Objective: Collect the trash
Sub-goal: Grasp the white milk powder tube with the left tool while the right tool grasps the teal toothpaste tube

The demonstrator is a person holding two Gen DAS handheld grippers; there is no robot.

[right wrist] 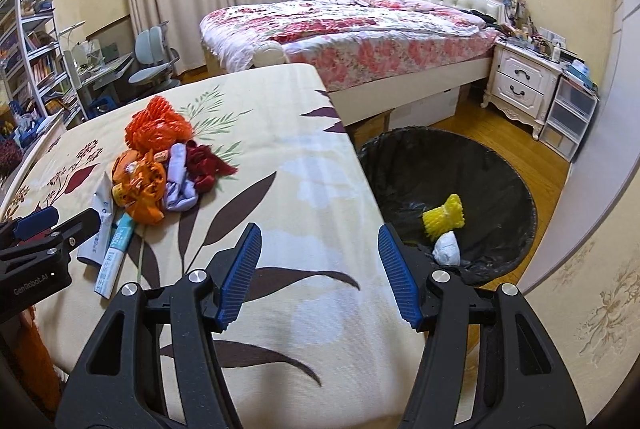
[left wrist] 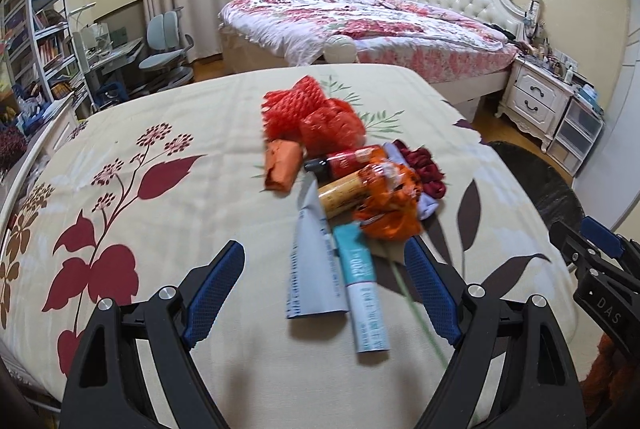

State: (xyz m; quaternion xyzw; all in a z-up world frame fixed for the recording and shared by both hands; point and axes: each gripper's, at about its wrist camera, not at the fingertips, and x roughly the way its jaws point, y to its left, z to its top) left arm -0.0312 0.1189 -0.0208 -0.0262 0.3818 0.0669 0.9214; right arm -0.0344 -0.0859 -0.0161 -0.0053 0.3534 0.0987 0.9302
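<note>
Left wrist | left tongs [left wrist: 324,281] open, empty | trash pile [left wrist: 344,165] just ahead | right tongs [right wrist: 320,269] open

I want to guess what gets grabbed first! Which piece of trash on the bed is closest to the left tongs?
The teal-and-white tube: it lies right between the open left tongs, while the orange wrapper and red foam nets sit farther back.

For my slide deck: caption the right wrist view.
Open right claw above floral bedspread, trash pile left, lined bin right.
</note>
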